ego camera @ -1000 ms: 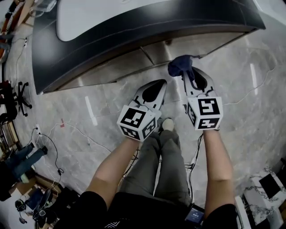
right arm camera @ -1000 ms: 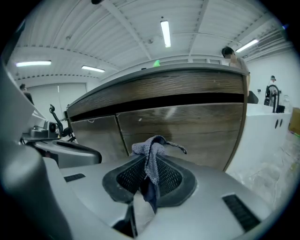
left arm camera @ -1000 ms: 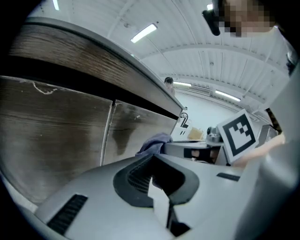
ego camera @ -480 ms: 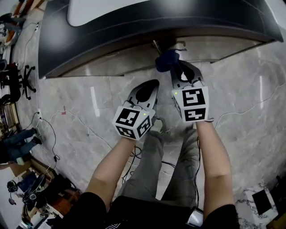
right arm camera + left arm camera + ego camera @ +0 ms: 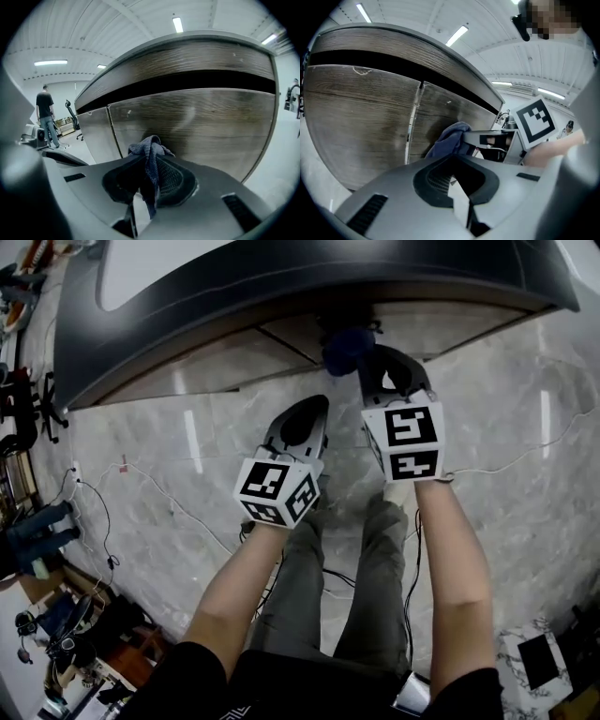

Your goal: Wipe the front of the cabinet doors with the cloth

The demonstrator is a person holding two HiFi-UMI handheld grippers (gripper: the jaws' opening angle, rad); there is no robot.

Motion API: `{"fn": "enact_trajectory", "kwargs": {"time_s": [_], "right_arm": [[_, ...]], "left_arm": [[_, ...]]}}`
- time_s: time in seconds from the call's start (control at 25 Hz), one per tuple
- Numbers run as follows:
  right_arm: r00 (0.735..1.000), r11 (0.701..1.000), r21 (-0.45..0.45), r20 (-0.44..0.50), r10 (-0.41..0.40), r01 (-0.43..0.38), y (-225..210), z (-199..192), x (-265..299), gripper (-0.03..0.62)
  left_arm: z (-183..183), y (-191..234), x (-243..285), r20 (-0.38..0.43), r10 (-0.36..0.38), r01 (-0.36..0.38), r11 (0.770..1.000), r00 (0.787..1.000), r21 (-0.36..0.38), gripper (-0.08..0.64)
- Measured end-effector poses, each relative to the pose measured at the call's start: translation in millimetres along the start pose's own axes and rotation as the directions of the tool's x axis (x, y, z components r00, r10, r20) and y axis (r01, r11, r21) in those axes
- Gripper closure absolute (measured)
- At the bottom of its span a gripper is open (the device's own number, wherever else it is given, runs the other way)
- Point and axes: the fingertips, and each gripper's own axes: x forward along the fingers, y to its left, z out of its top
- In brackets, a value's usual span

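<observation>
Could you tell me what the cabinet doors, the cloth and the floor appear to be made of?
Cabinet doors: probably wood-look laminate or veneer, grey-brown, with horizontal grain streaks. Cloth, pinched in the right claw: soft woven or knitted fabric, blue, showing folds and fine ribbing. Floor: polished marble-look stone or tile, veined and reflecting lights.

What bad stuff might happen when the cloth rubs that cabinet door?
The cloth is bunched up in the right gripper with little poking out, so the hard jaws might scrape the cabinet door. It might also slip loose. Cables trail across the floor, a possible trip.
</observation>
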Motion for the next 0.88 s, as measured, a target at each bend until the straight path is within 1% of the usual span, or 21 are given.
{"fn": "enact_trajectory", "kwargs": {"time_s": [0.16, 0.28, 0.44, 0.64, 0.88], "right_arm": [[0.999, 0.999, 0.028, -0.007, -0.038, 0.039, -43.6, -5.6, -16.0, 0.525], [0.997, 0.995, 0.06, -0.015, -0.078, 0.079, -77.3, -13.7, -29.1, 0.525], [0.992, 0.988, 0.085, -0.018, -0.126, 0.127, -115.9, -18.3, -45.9, 0.525], [0.987, 0.982, 0.103, -0.02, -0.158, 0.159, -159.1, -25.7, -60.1, 0.525], [0.98, 0.974, 0.105, -0.034, -0.196, 0.199, -196.5, -36.1, -74.1, 0.525]], "left_arm": [[2.8, -31.9, 25.1, -0.022, -0.05, 0.051, 0.999, 0.998, 0.021, 0.56], [6.2, -51.4, 40.2, -0.024, -0.072, 0.073, 0.997, 0.997, 0.027, 0.56], [8.4, -73.0, 56.4, -0.031, -0.09, 0.091, 0.995, 0.995, 0.029, 0.56], [4.8, -99.3, 79.9, -0.042, -0.113, 0.115, 0.993, 0.993, 0.037, 0.56], [-0.8, -122.1, 98.1, -0.049, -0.128, 0.13, 0.991, 0.991, 0.032, 0.56]]}}
